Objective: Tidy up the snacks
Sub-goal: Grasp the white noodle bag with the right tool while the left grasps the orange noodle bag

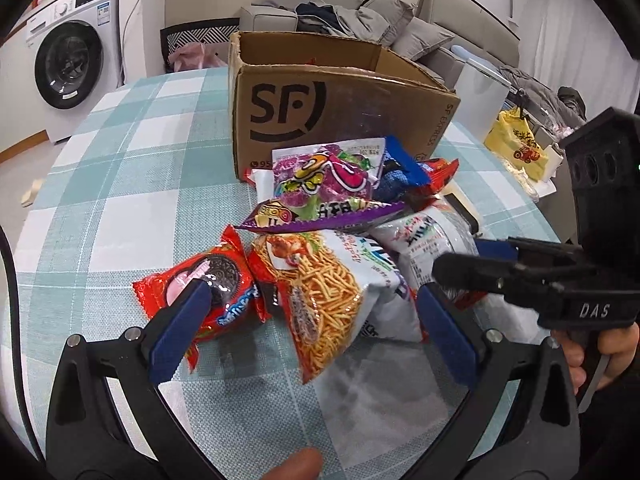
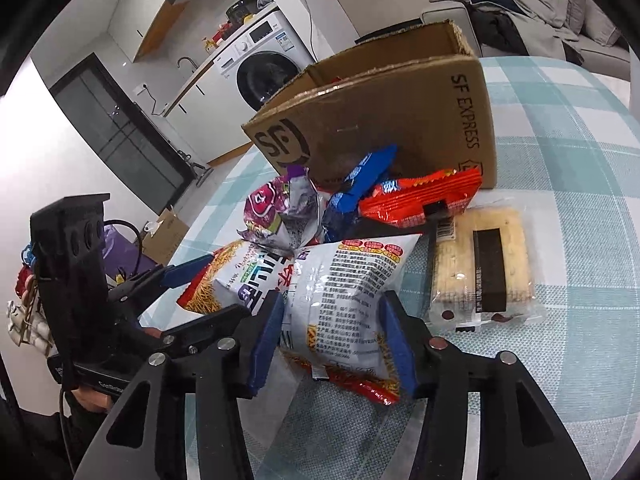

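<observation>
Big "SF" logo on the cardboard box [image 1: 320, 108] front before me, "SF EXPRESS" printed down its side [image 2: 466, 112], "DAS" in white on my right gripper [image 1: 452, 264], snack bag print beyond my reading.

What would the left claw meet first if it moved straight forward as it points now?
Most likely the noodle snack bag, lying between the left claw pads' line; beyond it, the purple bag. Depth is uncertain.
</observation>
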A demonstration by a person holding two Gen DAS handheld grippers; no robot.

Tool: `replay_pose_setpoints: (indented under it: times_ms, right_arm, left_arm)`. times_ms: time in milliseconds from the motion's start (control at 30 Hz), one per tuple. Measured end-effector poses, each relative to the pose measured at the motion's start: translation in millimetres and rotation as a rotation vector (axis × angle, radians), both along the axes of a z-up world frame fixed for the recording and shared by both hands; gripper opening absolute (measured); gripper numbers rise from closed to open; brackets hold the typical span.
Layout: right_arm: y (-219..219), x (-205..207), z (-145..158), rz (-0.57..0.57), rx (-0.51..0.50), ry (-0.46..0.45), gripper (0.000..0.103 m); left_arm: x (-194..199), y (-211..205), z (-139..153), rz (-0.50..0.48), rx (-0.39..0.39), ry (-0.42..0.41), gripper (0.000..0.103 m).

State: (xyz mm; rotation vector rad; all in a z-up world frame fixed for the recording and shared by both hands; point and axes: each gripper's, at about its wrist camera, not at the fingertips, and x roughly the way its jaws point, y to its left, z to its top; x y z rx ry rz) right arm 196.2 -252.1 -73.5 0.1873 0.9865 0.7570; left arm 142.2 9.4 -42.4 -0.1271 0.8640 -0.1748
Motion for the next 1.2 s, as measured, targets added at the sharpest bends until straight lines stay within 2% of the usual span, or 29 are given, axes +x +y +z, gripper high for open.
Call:
replay_pose_setpoints:
  times_ms: [267,300,367,467,633,933,1000,1067,1100,1167,1200]
  right_arm:
    - [3,2,-8,0.003,-0.009,0.023,0.061]
    - [4,2,-8,0.003,-0.010,0.024,0.061]
    - [4,2,-8,0.005,-0.012,0.024,0.061]
    - [4,2,-9,0.008,-0.010,0.026,0.061]
    - [5,2,-8,0.010,-0.013,0.024,0.061]
    - [7,0,-8,0.013,-0.024,0.019,0.061]
    - [6,1,-8,0.014,-0.018,0.023,0.061]
    - [5,1,-7,0.017,-0.018,0.020,0.060]
    - [5,0,-6,0.018,-0.019,0.016,0.060]
    - [5,0,-6,0.018,-0.016,0.016,0.060]
    - [5,-1,-5,0.017,-0.013,0.016,0.060]
  left_arm:
    - [3,7,0,0.016,-0.046,-0.012,0.101]
    - [3,9,1,0.011,-0.064,-0.013,0.099]
    - [2,11,2,-0.011,-0.089,-0.017,0.088]
    - [0,6,2,-0.044,-0.079,-0.021,0.082]
    - [-2,1,1,-0.067,-0.098,-0.024,0.082]
    - [-5,-9,-2,-0.060,-0.046,-0.059,0.082]
    - [-5,-9,-3,-0.055,-0.024,-0.071,0.077]
    - [-6,-11,-3,-0.055,0.004,-0.079,0.065]
    - [-6,-10,-4,-0.058,0.000,-0.078,0.063]
    - [-7,-8,-4,-0.060,-0.026,-0.078,0.052]
    - [-9,-8,-3,-0.062,-0.028,-0.080,0.050]
